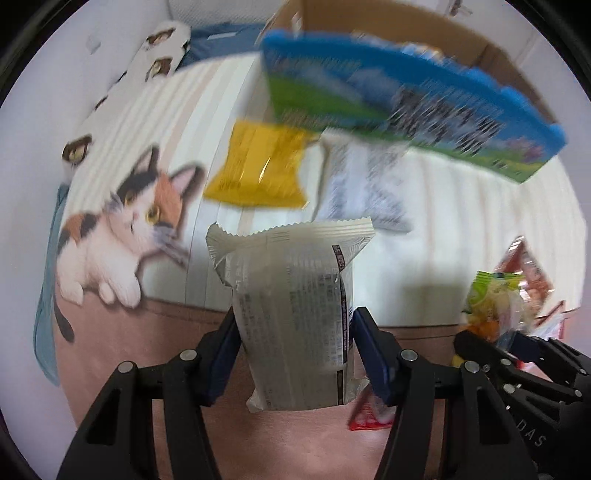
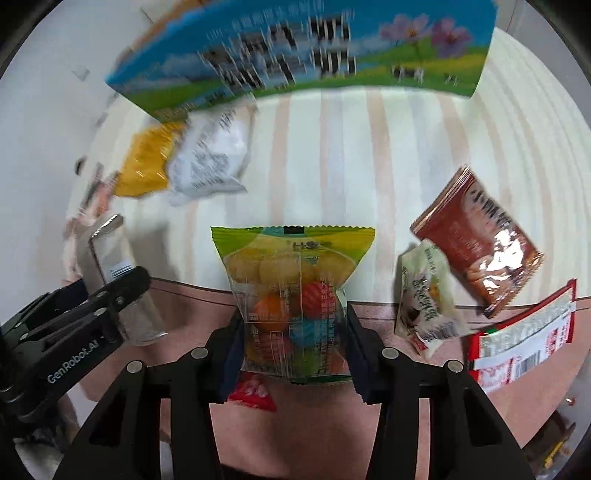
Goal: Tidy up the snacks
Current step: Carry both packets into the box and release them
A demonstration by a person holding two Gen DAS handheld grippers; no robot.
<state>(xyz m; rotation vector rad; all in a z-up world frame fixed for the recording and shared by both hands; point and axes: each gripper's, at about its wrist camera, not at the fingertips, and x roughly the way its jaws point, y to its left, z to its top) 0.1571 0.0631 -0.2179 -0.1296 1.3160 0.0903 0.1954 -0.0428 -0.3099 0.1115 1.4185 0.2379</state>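
Your left gripper [image 1: 295, 332] pinches a silver-white snack pouch [image 1: 291, 314], its blue pads pressed against both sides and the pouch standing upright between them, lifted clear of the bedding. Your right gripper [image 2: 293, 332] clamps a clear, green-topped bag of coloured round candies [image 2: 295, 295] in the same way, the pads squeezing its lower half.

Below both lies a striped blanket [image 2: 351, 158] with a calico cat print [image 1: 122, 236] and a pink border. On it, ahead of your grippers, a yellow packet [image 1: 258, 170] rests touching a white packet [image 1: 362, 184]. Beyond these a blue-and-green snack box with cows on it [image 2: 295, 55] stands at the far edge, in front of a cardboard box [image 1: 388, 26].

To your right, a brown foil packet [image 2: 480, 251] lies just beside a small cream sachet [image 2: 424, 295], with a red-and-white package [image 2: 517, 343] near them on the pink border. A small red wrapper [image 2: 255, 393] lies under the candy bag.
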